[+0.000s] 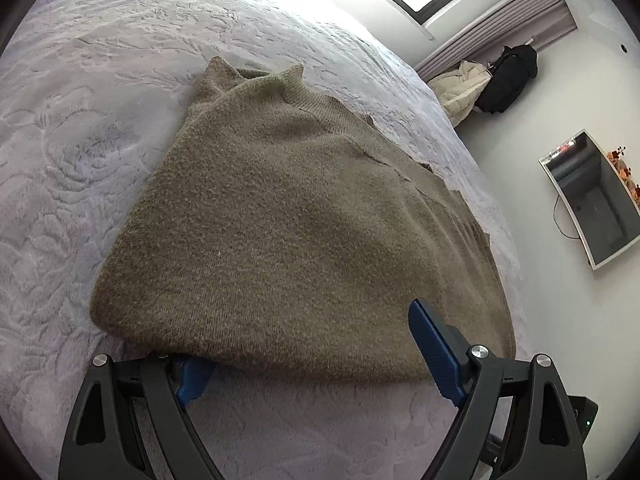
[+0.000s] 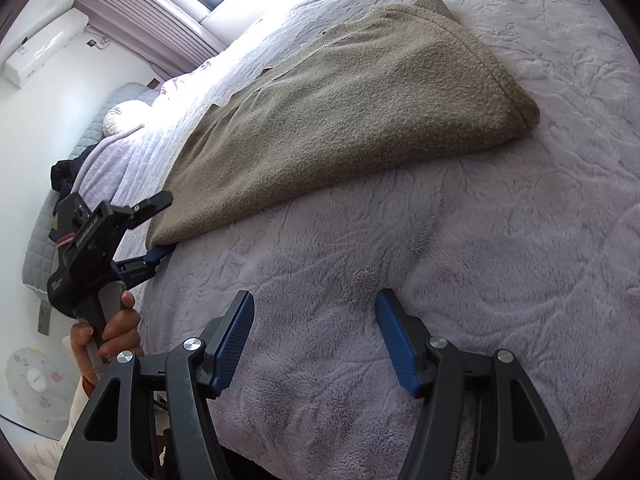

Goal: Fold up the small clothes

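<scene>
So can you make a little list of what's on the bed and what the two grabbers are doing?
bed cover: pale lilac fluffy blanket
clothing: brown knitted sweater, folded, lying flat
left gripper: open, one finger under the sweater's near corner, one over it
right gripper: open, nothing between its fingers, over bare blanket, apart from the sweater
hand: holding the left gripper's handle

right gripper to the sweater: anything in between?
Nothing. In the right wrist view only bare bedspread lies between the open right gripper and the sweater.
</scene>
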Action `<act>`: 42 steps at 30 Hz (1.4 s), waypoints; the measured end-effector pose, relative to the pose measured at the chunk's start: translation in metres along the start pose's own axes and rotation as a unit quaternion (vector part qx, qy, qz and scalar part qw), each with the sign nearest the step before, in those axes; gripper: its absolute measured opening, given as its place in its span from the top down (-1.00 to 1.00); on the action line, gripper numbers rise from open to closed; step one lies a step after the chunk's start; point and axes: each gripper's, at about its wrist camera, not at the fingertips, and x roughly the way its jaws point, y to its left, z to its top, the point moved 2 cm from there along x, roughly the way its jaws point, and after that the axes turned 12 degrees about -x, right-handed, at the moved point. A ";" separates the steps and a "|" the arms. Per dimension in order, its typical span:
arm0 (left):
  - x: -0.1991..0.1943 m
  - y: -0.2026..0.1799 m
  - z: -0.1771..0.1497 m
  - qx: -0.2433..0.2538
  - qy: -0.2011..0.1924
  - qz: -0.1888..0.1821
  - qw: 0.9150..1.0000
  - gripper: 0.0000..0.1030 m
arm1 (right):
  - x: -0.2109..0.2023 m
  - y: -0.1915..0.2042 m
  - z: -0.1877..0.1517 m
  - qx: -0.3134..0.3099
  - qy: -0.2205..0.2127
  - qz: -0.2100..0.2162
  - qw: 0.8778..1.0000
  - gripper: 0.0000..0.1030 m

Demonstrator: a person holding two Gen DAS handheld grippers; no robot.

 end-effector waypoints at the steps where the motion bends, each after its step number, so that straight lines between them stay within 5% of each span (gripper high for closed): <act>1: 0.003 -0.002 0.003 0.004 -0.007 0.004 1.000 -0.71 | 0.000 0.000 0.000 0.000 0.000 0.000 1.000 -0.30; 6: 0.008 -0.008 0.018 0.000 -0.026 0.021 0.999 -0.71 | 0.000 -0.002 0.000 0.000 0.000 0.002 1.000 -0.30; 11: -0.014 -0.043 0.016 0.072 -0.091 0.028 0.993 -0.70 | 0.000 -0.002 -0.001 -0.003 0.000 0.002 1.000 -0.30; 16: -0.001 -0.039 0.021 0.064 -0.088 0.065 0.992 -0.22 | -0.007 0.001 0.002 0.000 -0.005 0.001 1.000 -0.31; 20: 0.016 -0.014 0.028 0.019 -0.066 0.095 0.993 0.54 | -0.027 0.005 0.022 -0.019 -0.023 -0.009 1.000 -0.31; 23: 0.017 -0.004 0.026 -0.006 -0.074 0.089 0.993 0.62 | -0.039 0.009 0.044 -0.042 -0.030 -0.017 0.998 -0.31; 29: 0.015 -0.031 0.016 0.066 -0.119 0.140 0.981 0.70 | -0.034 0.016 0.085 -0.078 -0.023 -0.022 0.996 -0.31; 36: 0.020 -0.011 0.024 0.011 -0.098 0.108 0.989 0.70 | -0.008 0.032 0.108 -0.106 0.005 0.001 0.994 -0.31; 42: 0.014 -0.031 0.015 0.042 -0.142 0.144 0.978 0.76 | 0.012 0.043 0.114 -0.115 0.024 0.024 0.993 -0.31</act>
